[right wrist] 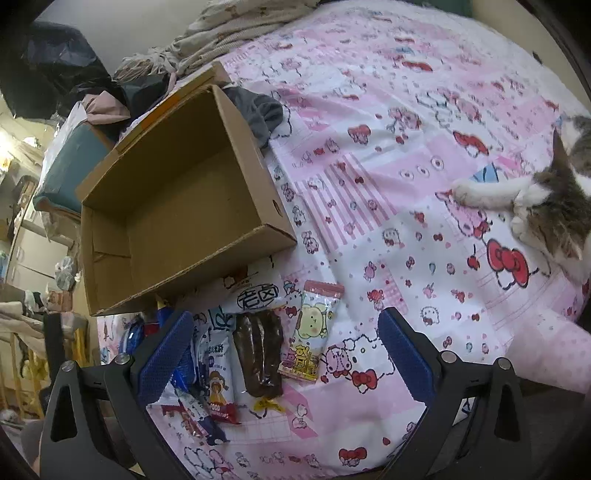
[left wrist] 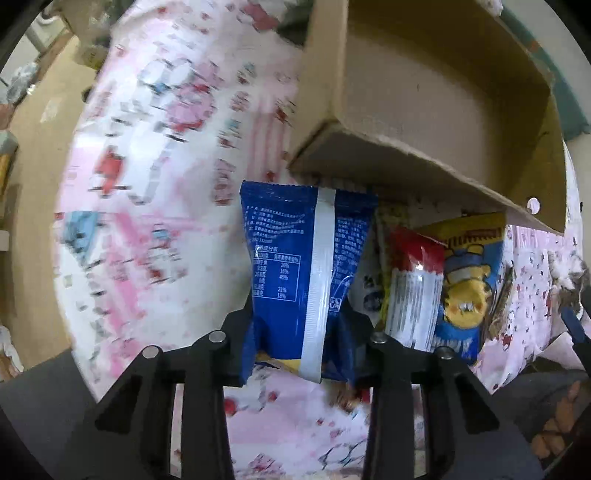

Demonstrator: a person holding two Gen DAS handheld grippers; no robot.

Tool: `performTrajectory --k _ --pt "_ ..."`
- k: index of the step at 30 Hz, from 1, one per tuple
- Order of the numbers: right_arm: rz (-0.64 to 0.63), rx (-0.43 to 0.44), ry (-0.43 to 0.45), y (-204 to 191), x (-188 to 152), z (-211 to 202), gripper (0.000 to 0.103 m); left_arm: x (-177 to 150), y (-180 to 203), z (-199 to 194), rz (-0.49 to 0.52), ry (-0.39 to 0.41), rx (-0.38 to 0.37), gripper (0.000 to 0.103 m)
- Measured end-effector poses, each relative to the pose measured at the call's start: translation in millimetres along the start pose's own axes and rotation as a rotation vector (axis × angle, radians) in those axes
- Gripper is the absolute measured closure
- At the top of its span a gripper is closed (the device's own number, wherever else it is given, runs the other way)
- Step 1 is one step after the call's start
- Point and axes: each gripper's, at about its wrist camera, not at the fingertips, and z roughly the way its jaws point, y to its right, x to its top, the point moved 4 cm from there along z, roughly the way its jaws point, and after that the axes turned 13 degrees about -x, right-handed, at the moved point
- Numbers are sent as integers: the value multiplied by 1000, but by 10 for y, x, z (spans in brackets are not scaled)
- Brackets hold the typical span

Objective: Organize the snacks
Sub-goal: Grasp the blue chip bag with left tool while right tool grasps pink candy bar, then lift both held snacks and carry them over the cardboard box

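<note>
Snacks lie at the cardboard box's (right wrist: 177,206) six o'clock on the bed (right wrist: 388,166). Your left gripper (left wrist: 301,332) has its jaws pinching the blue packet (left wrist: 295,266); your right gripper (right wrist: 284,354) has its jaws spread, holding nothing.

A bed takes up most of both views, spread with a pink and white cartoon-print sheet (right wrist: 388,155). A crumpled pale blanket (right wrist: 229,26) is heaped at its far end, with a dark grey cloth (right wrist: 264,110) lying near it. A grey and white cat (right wrist: 550,206) lies on the sheet at the right edge, one paw stretched out. Beyond the bed stands a teal stool (right wrist: 70,162) with clothes piled above it, and a dark bag (right wrist: 55,62) hangs near a plain pale wall. The far left is cluttered and brightly lit. A wooden floor (left wrist: 40,122) shows beside the bed.
</note>
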Motion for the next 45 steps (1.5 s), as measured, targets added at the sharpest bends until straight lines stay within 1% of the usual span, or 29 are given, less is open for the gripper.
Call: performTrajectory --k 1,2,3,4,5,7,8,11,12,13,15,19,21,22,23,31,33,37,41,45 --pt "14 -1 -20 32 4 32 8 -41 -12 -122 -1 17 8 71" --pt "27 -4 -45 61 0 80 19 -65 -17 -197 -4 25 3 71" --pt "36 -8 -69 79 -10 122 24 -80 -16 -303 -11 35 3 71" --pt "50 -14 -108 107 -23 204 30 -108 -17 -405 -15 53 19 71" --pt "55 -18 -133 119 -39 253 34 -126 -22 -452 -16 65 30 71" --pt "44 -39 -200 104 -91 414 42 -156 -31 -536 -34 74 25 71" --pt "30 -55 -215 83 -113 467 44 -175 -42 -539 -47 74 16 71" --pt "-17 -102 -232 -6 -145 601 45 -206 -115 -437 -65 82 6 71" --pt "-26 -109 -236 -29 -151 638 45 -246 -122 -405 -61 86 10 71" --pt "-37 -121 -247 -58 -165 703 47 -124 -156 -346 -54 87 12 71" --pt "-45 -132 -268 -89 -195 806 49 -88 -122 -338 -35 91 18 71" --pt "-71 -178 -258 -112 -217 906 51 -87 -34 -315 -8 114 26 71" --pt "-92 -191 -243 -144 -210 915 60 -91 -24 -318 -6 119 22 71" --pt "-99 -187 -237 -156 -209 916 74 -94 -14 -314 -6 121 16 71" --pt "-97 -182 -239 -164 -220 921 75 -99 -14 -316 -7 122 12 71" --pt "-55 -87 -182 -138 -163 647 76 -104 2 -385 15 165 23 71" --pt "-61 -69 -171 -101 -202 570 76 -107 -9 -399 14 173 25 71" --pt "-91 -62 -163 -119 -250 400 76 -130 -43 -398 11 181 40 71" --pt "-111 -20 -133 -179 -309 217 76 -174 -55 -398 12 187 59 71" --pt "-130 27 -107 -294 -421 22 76 -224 -27 -505 18 224 66 71"
